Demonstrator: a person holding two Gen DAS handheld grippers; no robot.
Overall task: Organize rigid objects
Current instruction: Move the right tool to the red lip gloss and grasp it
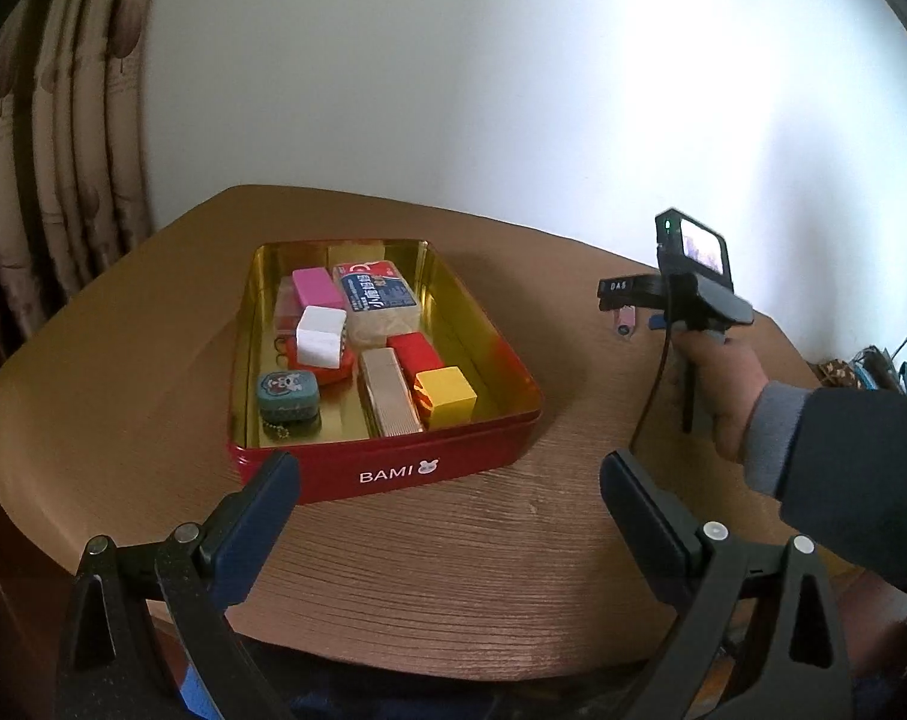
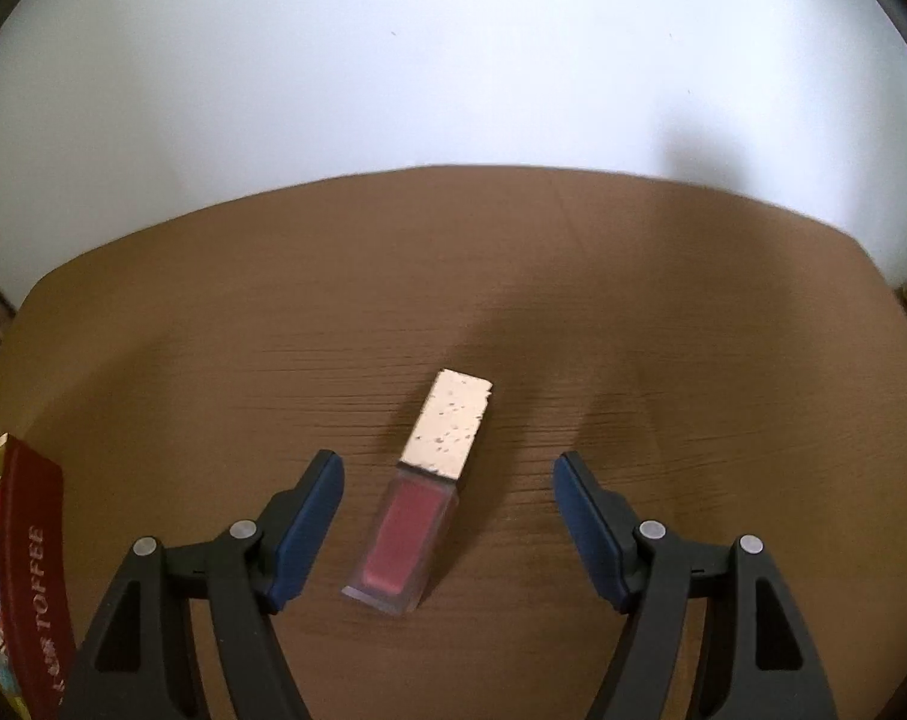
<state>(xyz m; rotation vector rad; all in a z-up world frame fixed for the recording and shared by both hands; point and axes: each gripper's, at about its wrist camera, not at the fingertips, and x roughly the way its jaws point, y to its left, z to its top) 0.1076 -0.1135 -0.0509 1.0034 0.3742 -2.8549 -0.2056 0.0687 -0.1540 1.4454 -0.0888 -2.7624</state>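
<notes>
A red tin with a gold inside stands on the brown table and holds several things: a pink block, a white block, a yellow block, a gold ribbed case and a teal keychain box. My left gripper hangs open just in front of the tin, holding nothing. On the bare table lies a lip gloss with a pink body and a speckled gold cap. My right gripper is open, a finger on each side of the tube, neither pad touching it.
The tin's red side wall is at the far left of the right wrist view. A person's hand in a dark sleeve holds the right gripper to the right of the tin. White wall behind, curtain at left.
</notes>
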